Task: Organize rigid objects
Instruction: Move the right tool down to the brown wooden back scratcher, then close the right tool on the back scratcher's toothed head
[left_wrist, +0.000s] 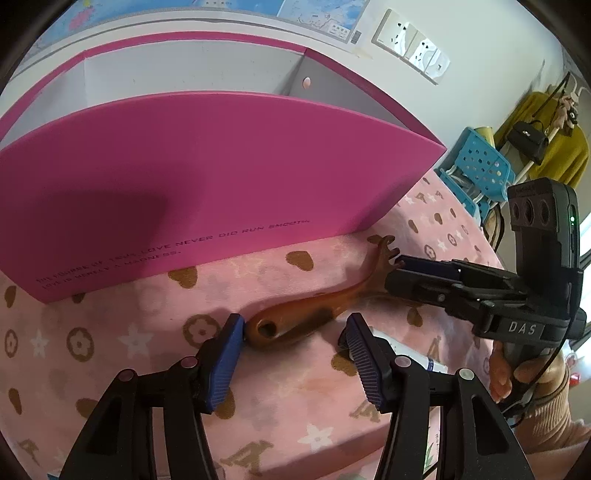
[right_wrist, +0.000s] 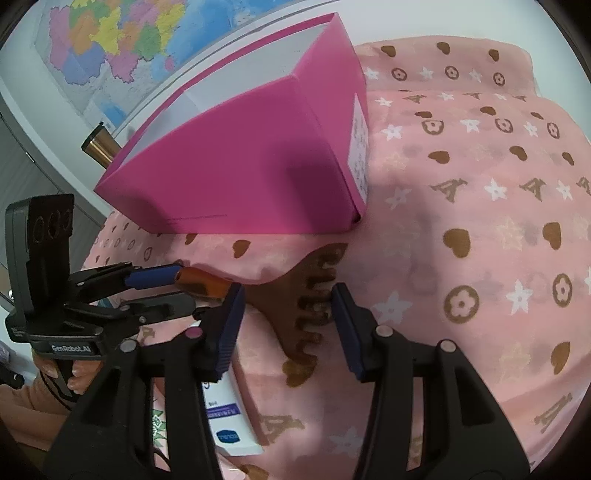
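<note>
Left wrist view: the amber comb (left_wrist: 317, 306) lies on the pink patterned cloth (left_wrist: 110, 339), just in front of the open pink box (left_wrist: 207, 177). The left gripper (left_wrist: 295, 354) has its fingers spread on either side of the comb's handle end; one blue pad (left_wrist: 225, 362) touches the looped tip, the other stands clear, so nothing is pinched. The right gripper (left_wrist: 402, 264) reaches the toothed end, jaws apart.

Right wrist view: the right gripper (right_wrist: 288, 325) straddles the comb (right_wrist: 306, 306) teeth, fingers spread, not pressing. The left gripper (right_wrist: 173, 284) sits at the orange handle, still in front of the pink box (right_wrist: 240, 162).

Risk, as a judgement: a one-sided touch on the smooth handle could push the comb sideways across the soft cloth, or a closing grip could catch fabric along with it.
</note>
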